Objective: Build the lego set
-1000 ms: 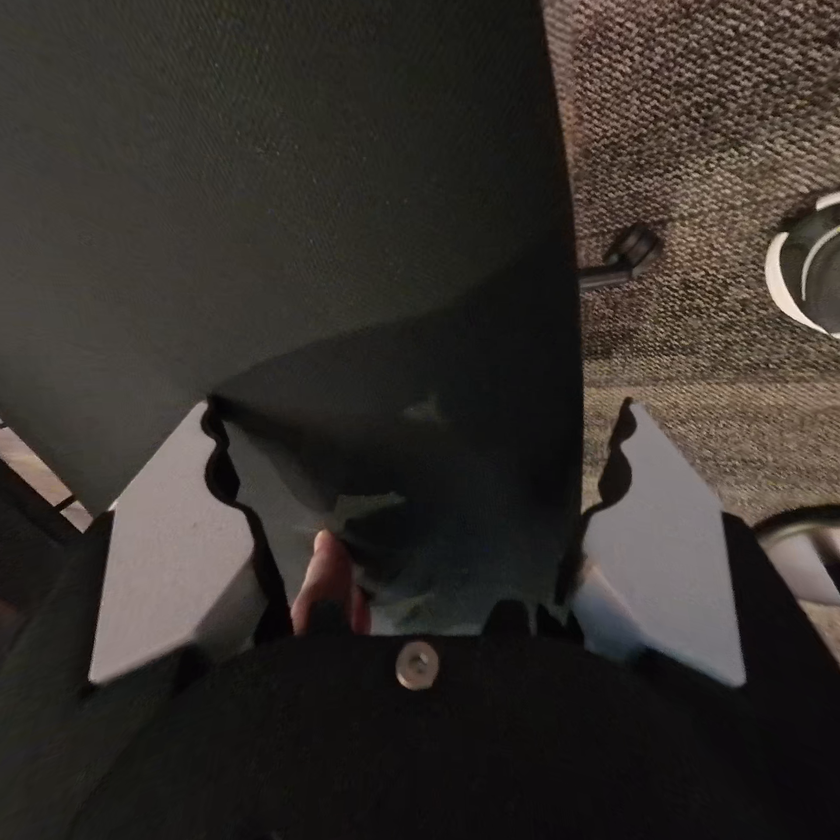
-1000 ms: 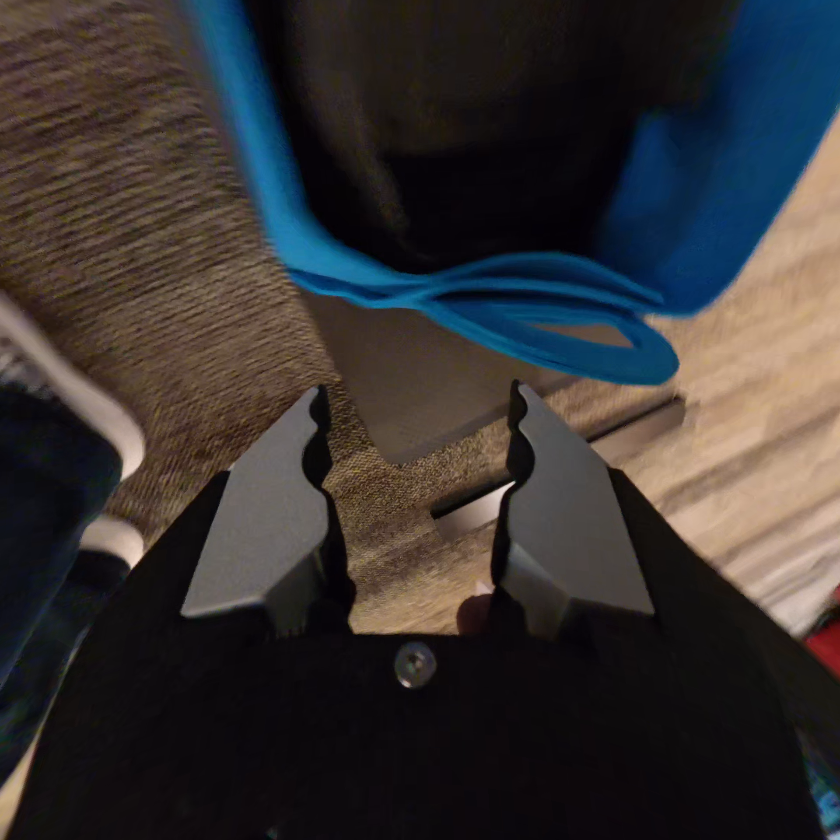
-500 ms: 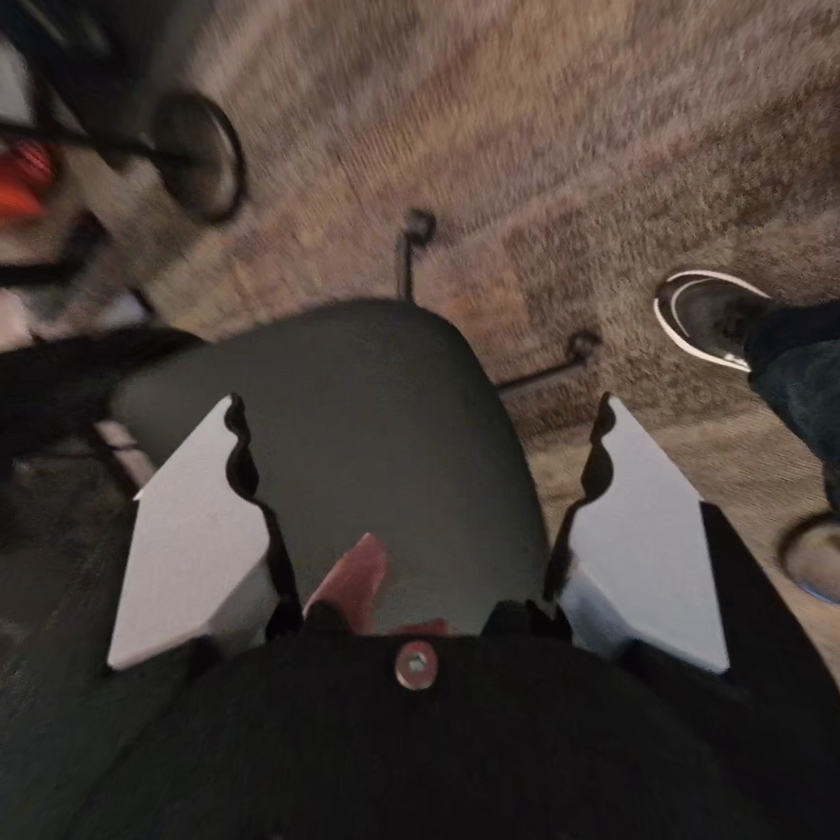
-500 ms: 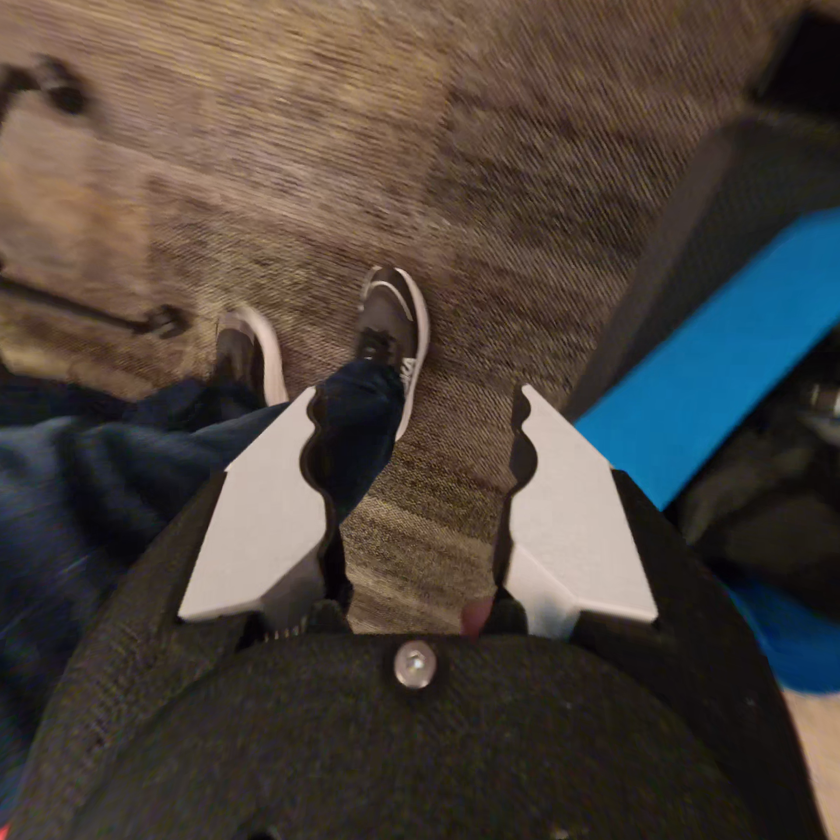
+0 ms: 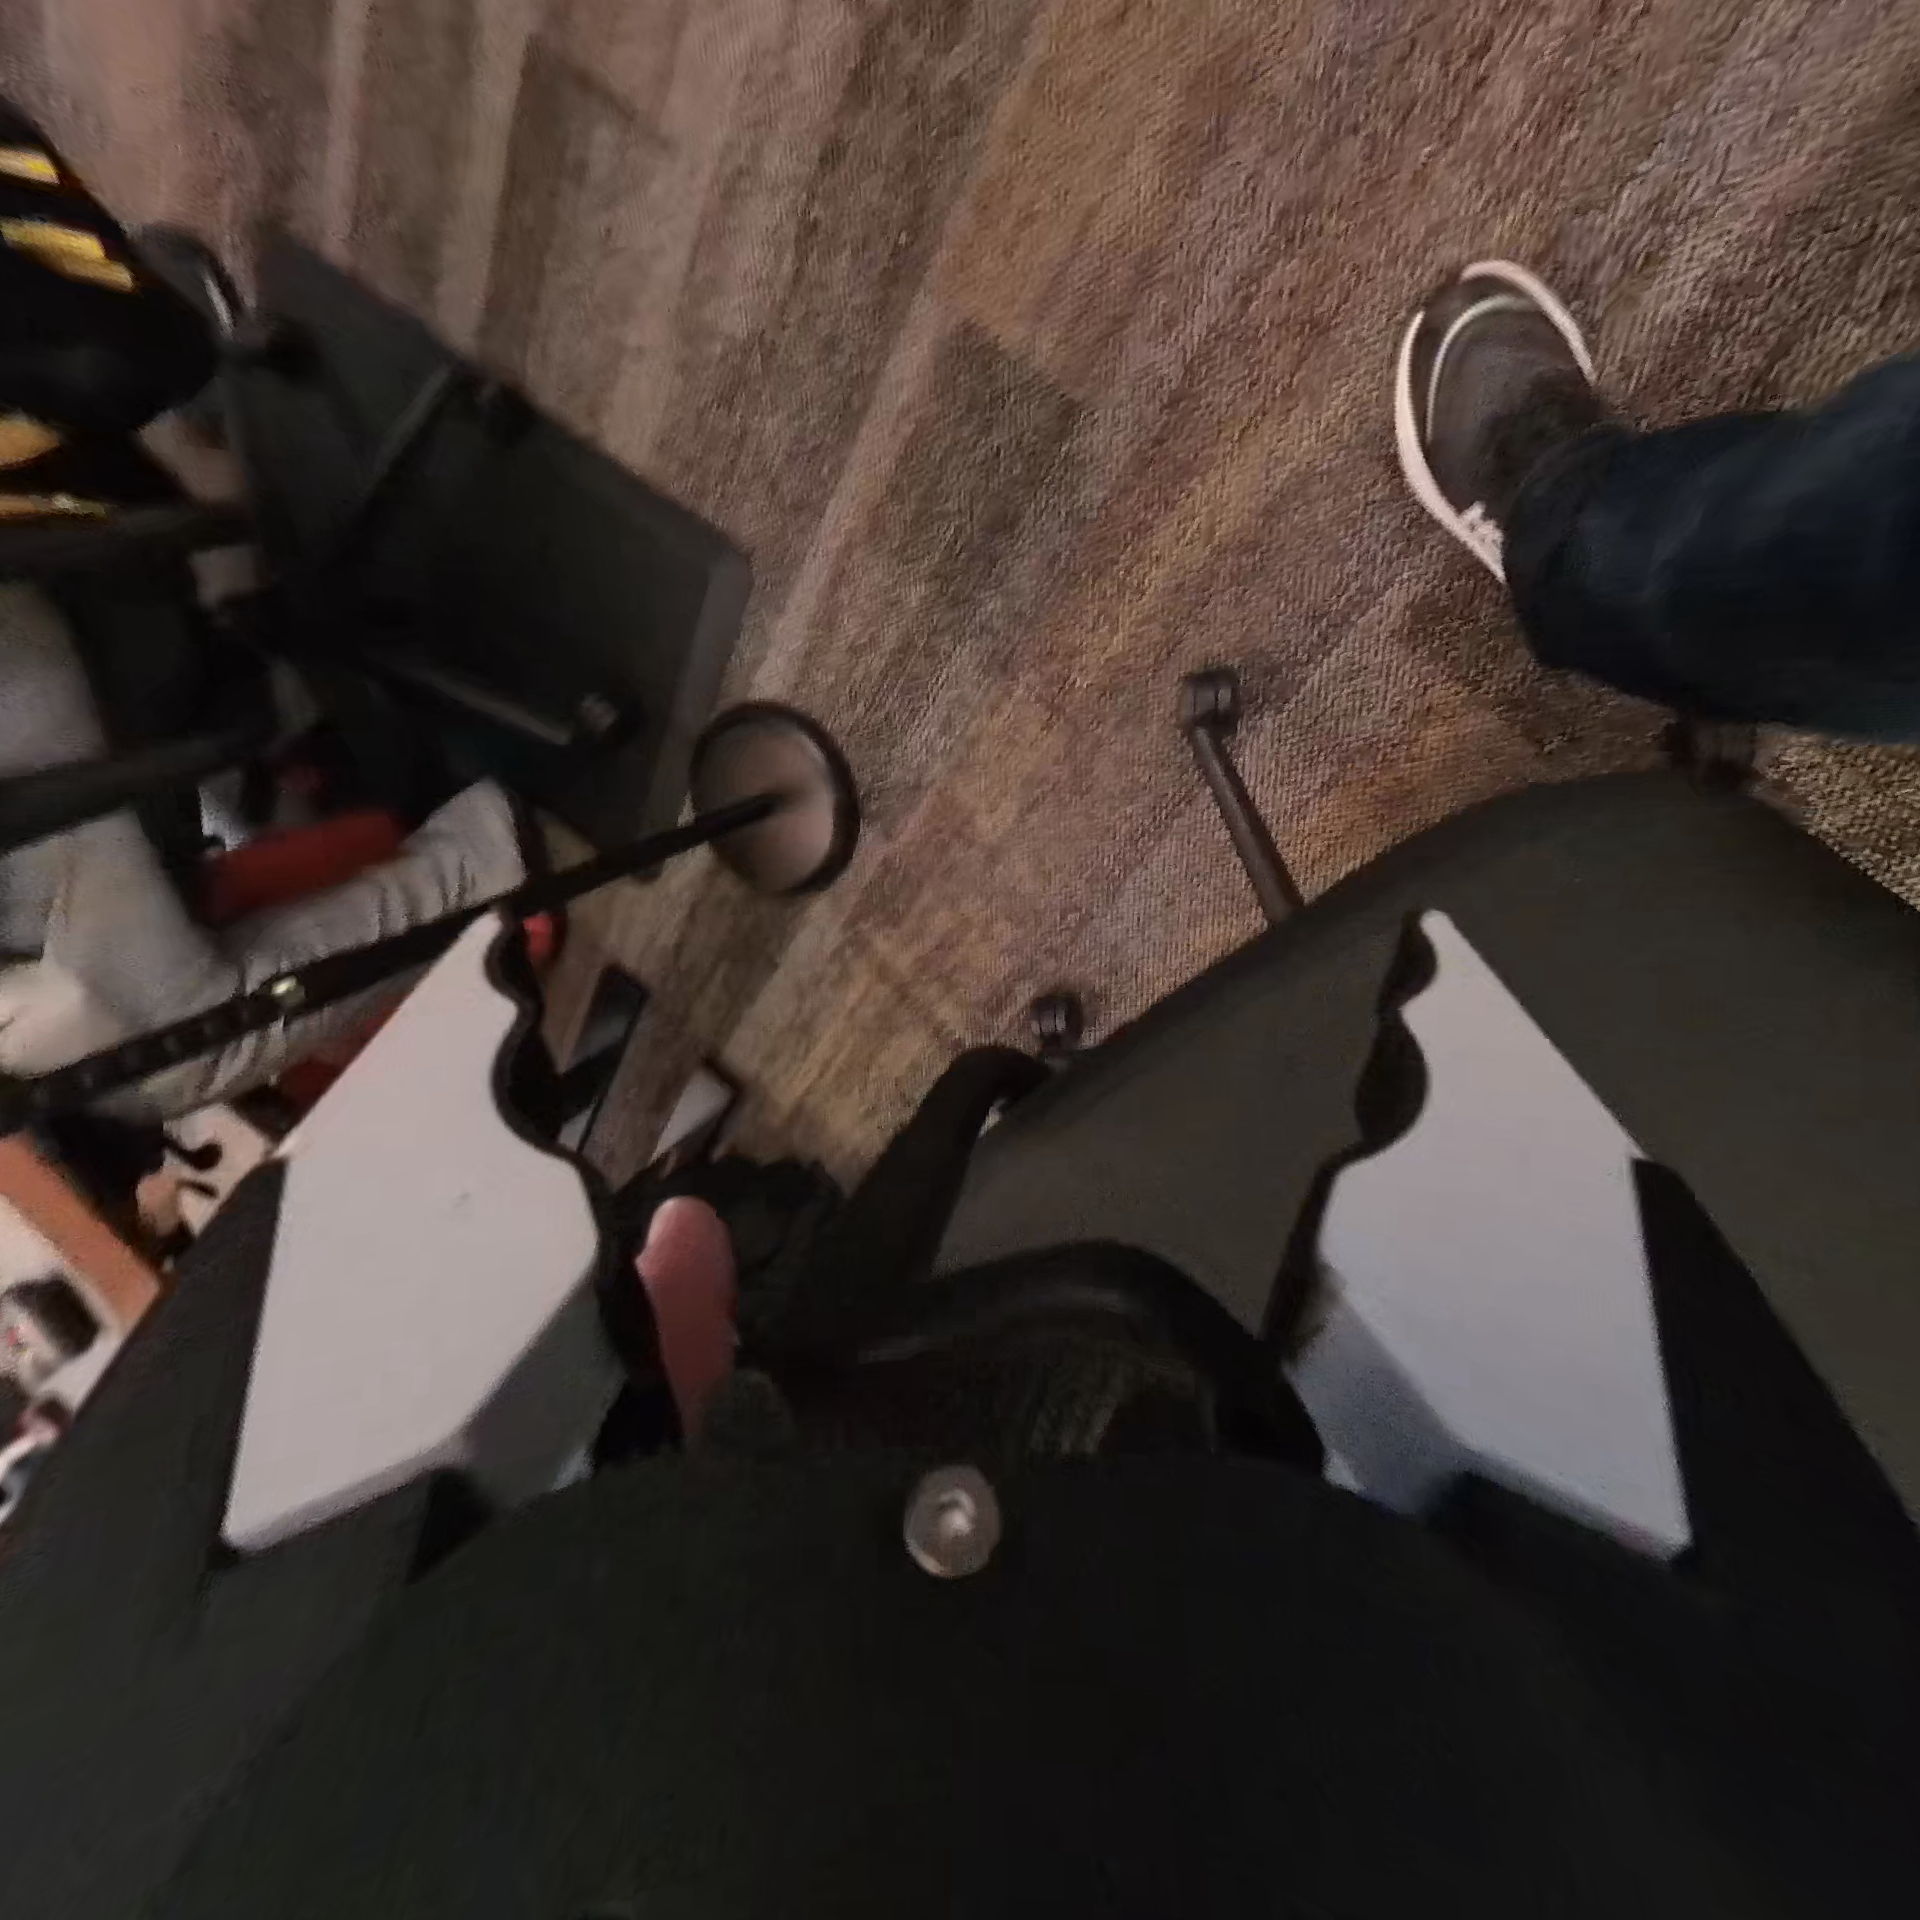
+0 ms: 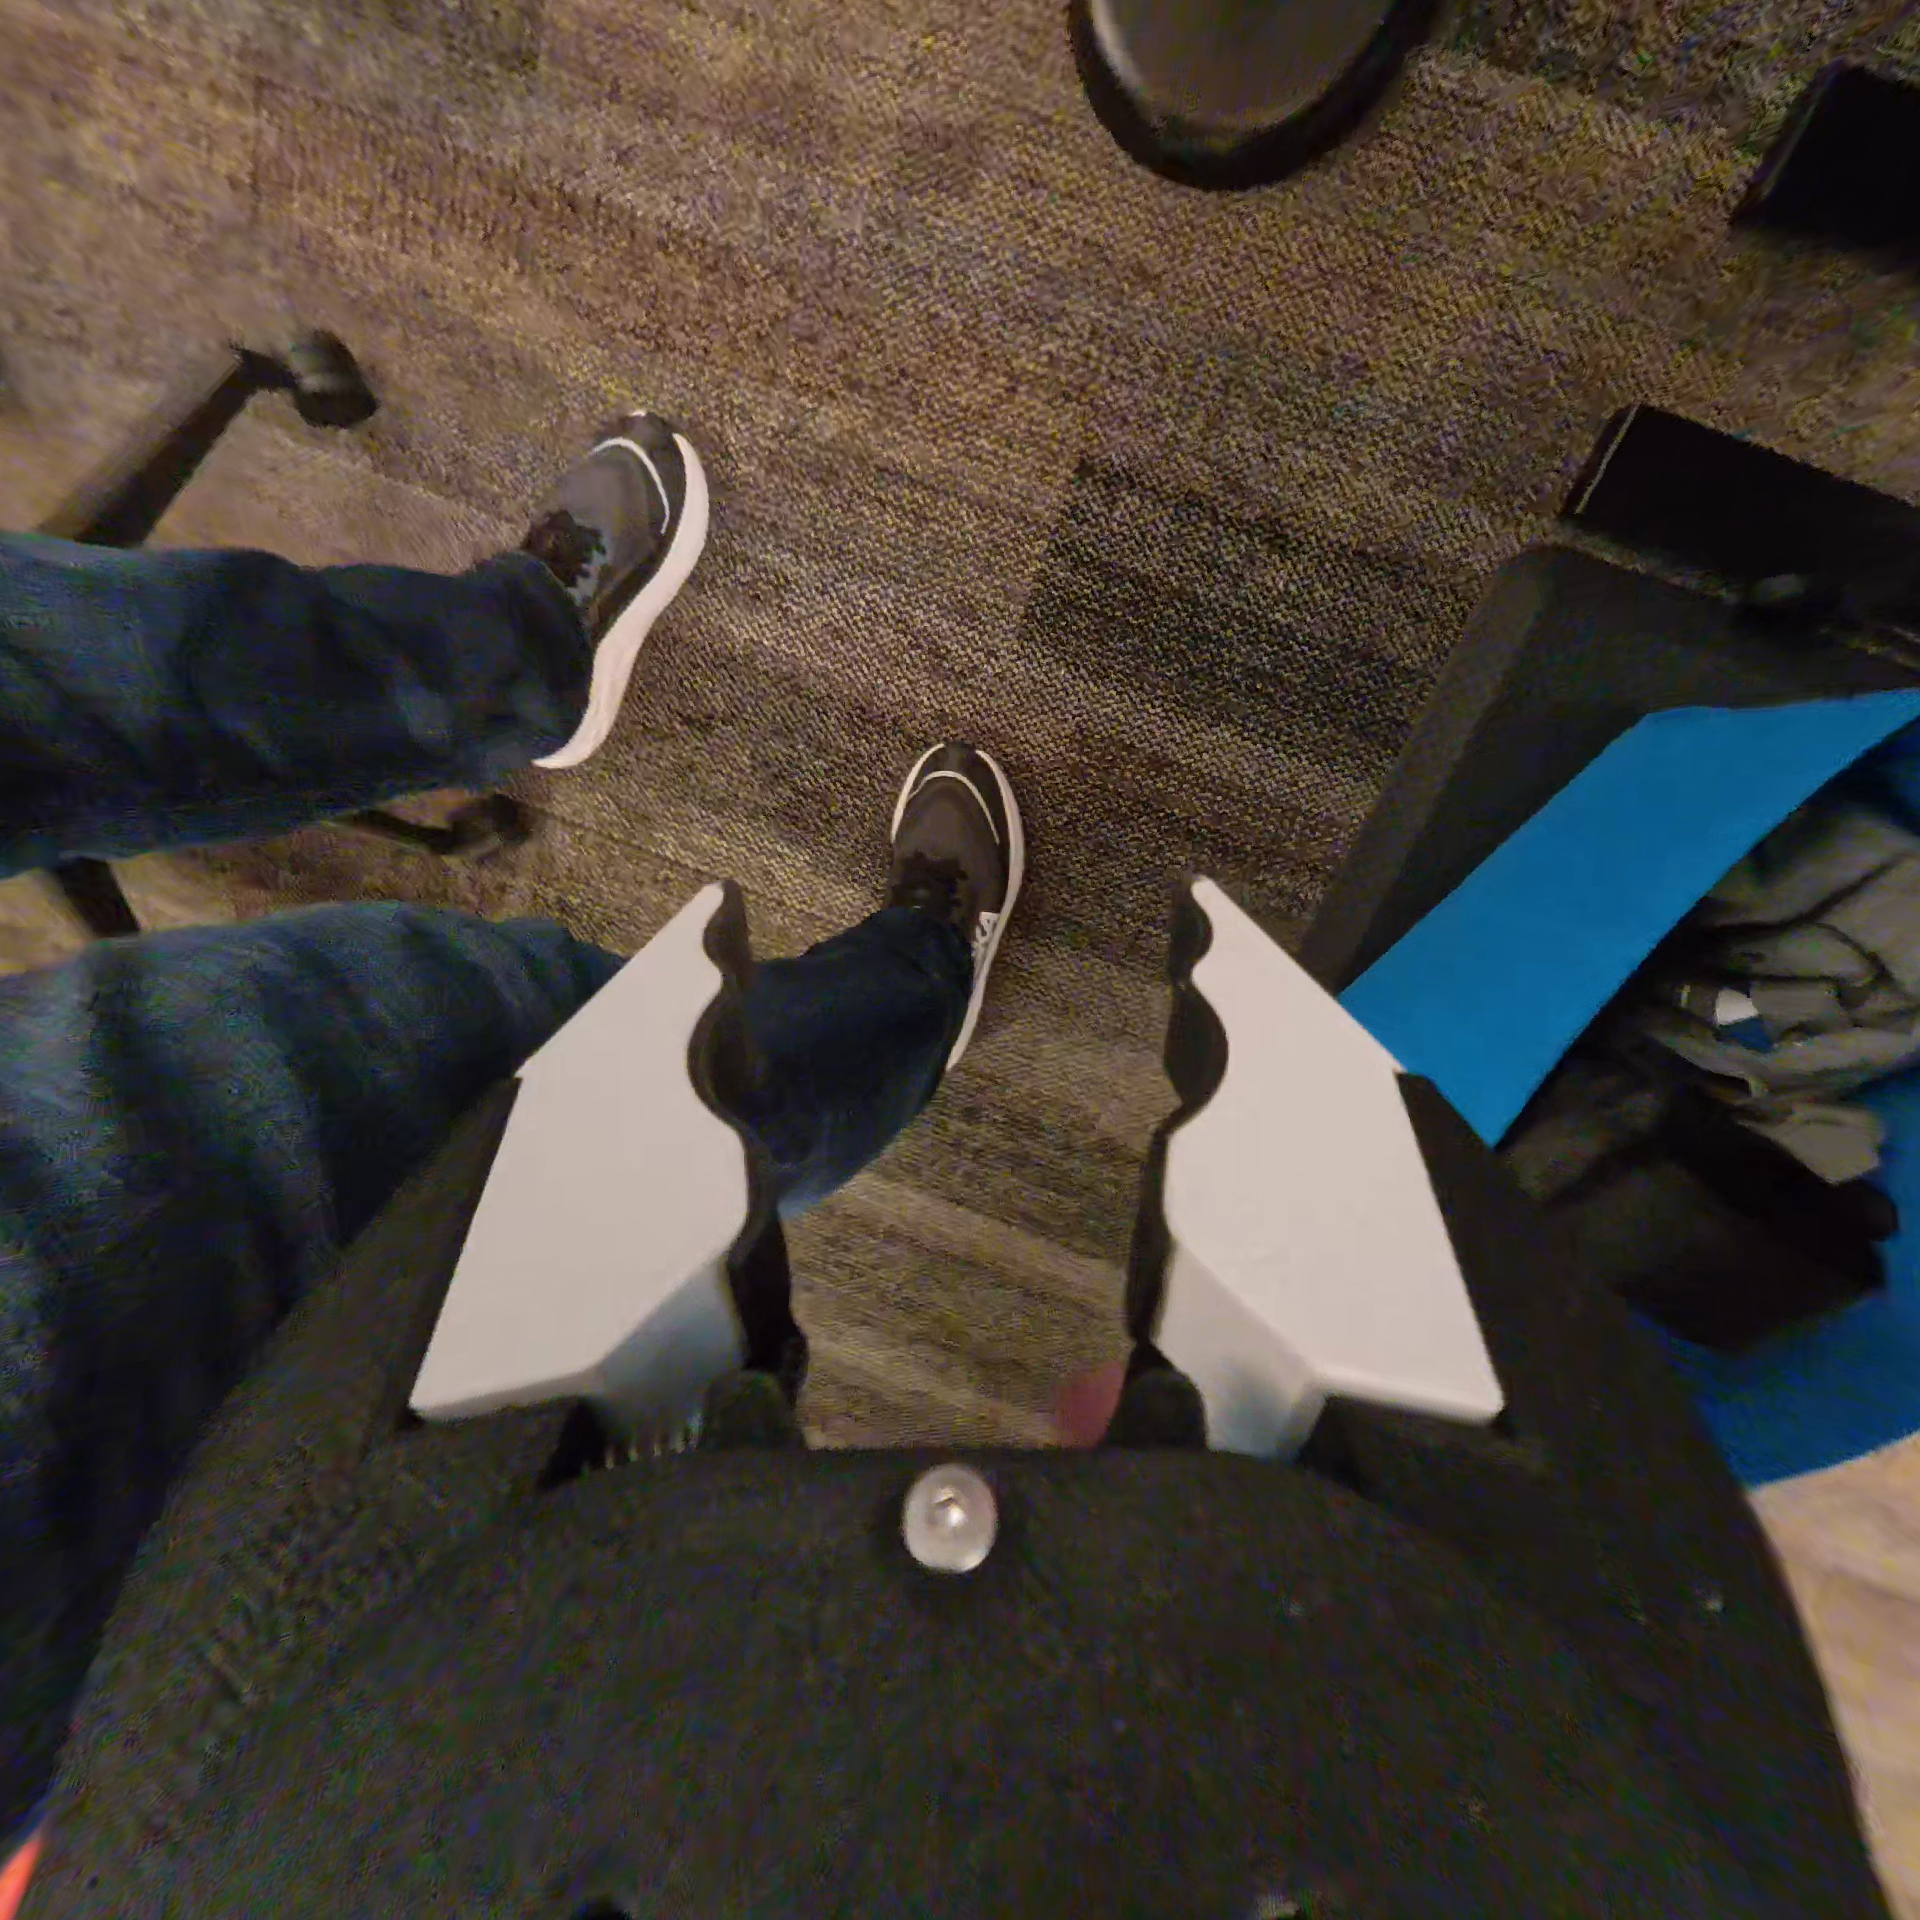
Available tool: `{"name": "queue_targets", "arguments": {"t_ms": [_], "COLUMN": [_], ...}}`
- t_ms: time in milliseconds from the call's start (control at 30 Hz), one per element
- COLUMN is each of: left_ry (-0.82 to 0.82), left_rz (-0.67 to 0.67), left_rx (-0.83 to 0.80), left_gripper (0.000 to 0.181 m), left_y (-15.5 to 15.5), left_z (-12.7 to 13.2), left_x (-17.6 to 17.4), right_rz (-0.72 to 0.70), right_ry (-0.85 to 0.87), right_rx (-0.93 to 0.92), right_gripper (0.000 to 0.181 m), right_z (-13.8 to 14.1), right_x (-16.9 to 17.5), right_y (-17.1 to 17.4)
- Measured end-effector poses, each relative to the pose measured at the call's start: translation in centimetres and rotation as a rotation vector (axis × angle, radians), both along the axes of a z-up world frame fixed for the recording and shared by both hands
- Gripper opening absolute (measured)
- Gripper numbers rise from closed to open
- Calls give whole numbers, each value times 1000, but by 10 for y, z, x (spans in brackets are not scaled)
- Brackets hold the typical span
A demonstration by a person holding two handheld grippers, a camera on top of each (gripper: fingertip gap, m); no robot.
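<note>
No lego pieces show in either view. My left gripper (image 5: 961, 956) is open and empty, pointing down at the brown carpet (image 5: 1039, 364) above a dark chair seat (image 5: 1558, 987). My right gripper (image 6: 956, 914) is open and empty, also pointing at the carpet (image 6: 935, 312), above a person's legs in blue jeans (image 6: 260, 665) and black shoes with white soles (image 6: 961, 821). A fingertip (image 5: 686, 1299) shows at the base of the left gripper's fingers.
Chair legs with castors (image 5: 1210, 696) and a round black stand base (image 5: 774, 795) sit on the carpet. A black case (image 5: 468, 582) and clutter lie at the left. A blue bag with grey clothes (image 6: 1621, 914) stands at the right. A shoe (image 5: 1486, 395) shows top right.
Both views have swung quickly. The left view turned from the chair back to the floor and clutter. The right view moved from the blue bag to the legs and shoes. Both grippers stayed open.
</note>
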State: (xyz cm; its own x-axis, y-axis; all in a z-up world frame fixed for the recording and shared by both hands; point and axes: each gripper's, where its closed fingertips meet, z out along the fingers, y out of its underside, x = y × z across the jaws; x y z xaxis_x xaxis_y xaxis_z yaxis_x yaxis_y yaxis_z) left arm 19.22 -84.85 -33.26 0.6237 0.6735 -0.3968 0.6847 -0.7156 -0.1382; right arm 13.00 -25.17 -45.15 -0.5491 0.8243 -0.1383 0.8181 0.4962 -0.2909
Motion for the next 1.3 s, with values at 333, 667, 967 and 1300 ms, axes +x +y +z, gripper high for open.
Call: {"name": "queue_targets", "arguments": {"t_ms": [333, 667, 967, 1300], "left_ry": [-99, -287, -302, -294], "left_rz": [42, 55, 74, 42], "left_rx": [197, 209, 220, 224], "left_gripper": [135, 124, 120, 115], "left_y": [-21, -62, -67, -58], "left_z": [-14, -31, -38, -41], "left_x": [-16, -7, -7, -6], "right_rz": [-249, -357, -593, -816], "right_ry": [24, 112, 173, 271], "right_rx": [18, -126, -137, 37], "right_gripper": [77, 78, 77, 77], "right_z": [54, 9, -94, -187], "right_x": [42, 77, 189, 306], "right_y": [-109, -174, -137, -46]}}
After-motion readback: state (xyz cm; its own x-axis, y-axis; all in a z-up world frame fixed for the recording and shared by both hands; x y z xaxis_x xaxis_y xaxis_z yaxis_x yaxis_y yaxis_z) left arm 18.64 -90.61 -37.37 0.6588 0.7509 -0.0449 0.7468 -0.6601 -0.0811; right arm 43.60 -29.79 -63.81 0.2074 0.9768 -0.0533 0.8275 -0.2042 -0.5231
